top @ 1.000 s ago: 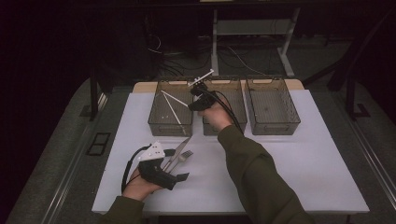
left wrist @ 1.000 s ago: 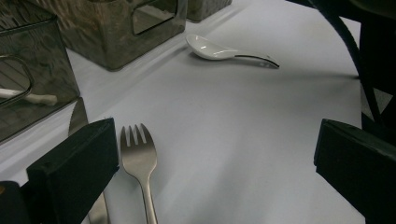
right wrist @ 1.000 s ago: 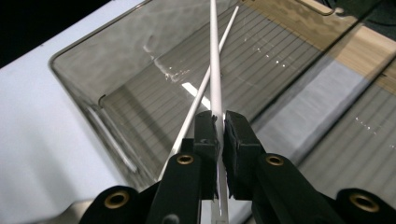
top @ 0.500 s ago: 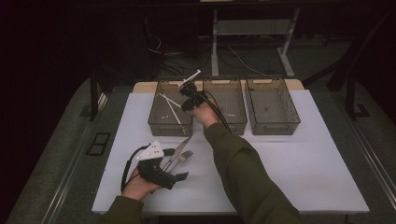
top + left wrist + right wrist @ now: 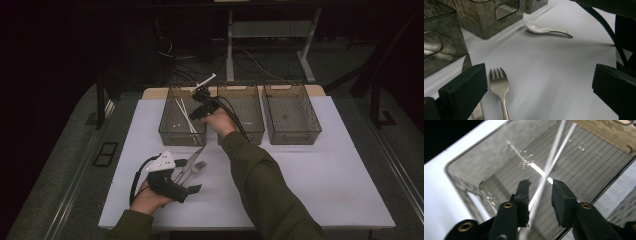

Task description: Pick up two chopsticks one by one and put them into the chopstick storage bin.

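Releasing the white chopsticks (image 5: pixel 185 115) into the left bin (image 5: pixel 170 131) at upper centre, the right gripper (image 5: pixel 540 191) is parting its jaws, pads clear. Waiting at lower left, the open-jawed left gripper (image 5: pixel 536 87) is holding nothing; fork (image 5: pixel 499 87), knife (image 5: pixel 189 161) and spoon (image 5: pixel 541 28) are still lying unsorted.

free: right half of table (image 5: pixel 330 175) | blocked: three bins (image 5: pixel 292 132) along far edge

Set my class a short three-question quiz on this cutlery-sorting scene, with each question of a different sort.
1. True or false: the white chopsticks are in the middle bin.
2. What lies on the table between the open fingers of the left gripper? A fork, B spoon, C chopsticks.
3. How many bins stand in the row?
Key: 1 false, they are in the left bin. 2 A, the fork. 3 three.
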Tool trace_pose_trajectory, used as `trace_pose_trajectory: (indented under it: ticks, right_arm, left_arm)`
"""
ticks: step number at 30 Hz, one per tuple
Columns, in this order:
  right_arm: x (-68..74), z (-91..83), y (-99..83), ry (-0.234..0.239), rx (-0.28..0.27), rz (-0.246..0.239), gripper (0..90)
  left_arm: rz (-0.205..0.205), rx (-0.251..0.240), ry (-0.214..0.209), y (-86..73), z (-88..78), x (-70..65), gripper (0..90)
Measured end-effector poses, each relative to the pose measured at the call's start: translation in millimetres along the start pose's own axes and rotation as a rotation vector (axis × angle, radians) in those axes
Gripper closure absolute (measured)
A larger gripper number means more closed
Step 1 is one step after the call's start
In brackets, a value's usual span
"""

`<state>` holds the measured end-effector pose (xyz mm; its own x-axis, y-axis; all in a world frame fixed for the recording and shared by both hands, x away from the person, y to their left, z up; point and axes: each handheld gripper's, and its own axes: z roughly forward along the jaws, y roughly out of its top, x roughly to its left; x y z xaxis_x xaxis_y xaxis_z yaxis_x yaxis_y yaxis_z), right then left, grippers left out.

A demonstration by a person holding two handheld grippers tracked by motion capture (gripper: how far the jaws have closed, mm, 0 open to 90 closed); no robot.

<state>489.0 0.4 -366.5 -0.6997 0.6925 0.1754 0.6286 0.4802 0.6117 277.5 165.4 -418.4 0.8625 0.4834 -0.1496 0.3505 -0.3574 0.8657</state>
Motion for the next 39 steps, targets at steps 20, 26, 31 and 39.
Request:
trace_pose_trajectory:
  ticks: [20,26,31,39]
  right_arm:
    - [-17.8,-77.0,-39.8,0.076,-0.146,-0.086,42.8]
    - [-20.2,-92.7,-61.0,0.090,-0.157,-0.112,41.1]
    - [-22.0,-105.6,-80.6,0.102,-0.163,-0.118,40.2]
    - [-31.8,-127.4,-114.3,0.109,-0.185,-0.119,39.9]
  left_arm:
    - [0.015,0.014,0.010,-0.4,0.8,0.0,0.0]
    - [0.017,0.024,0.014,-0.4,1.4,-0.6,0.0]
    - [0.013,0.025,0.019,-0.9,2.2,-1.2,0.0]
    - [0.014,0.034,0.021,-1.4,2.4,-1.4,0.0]
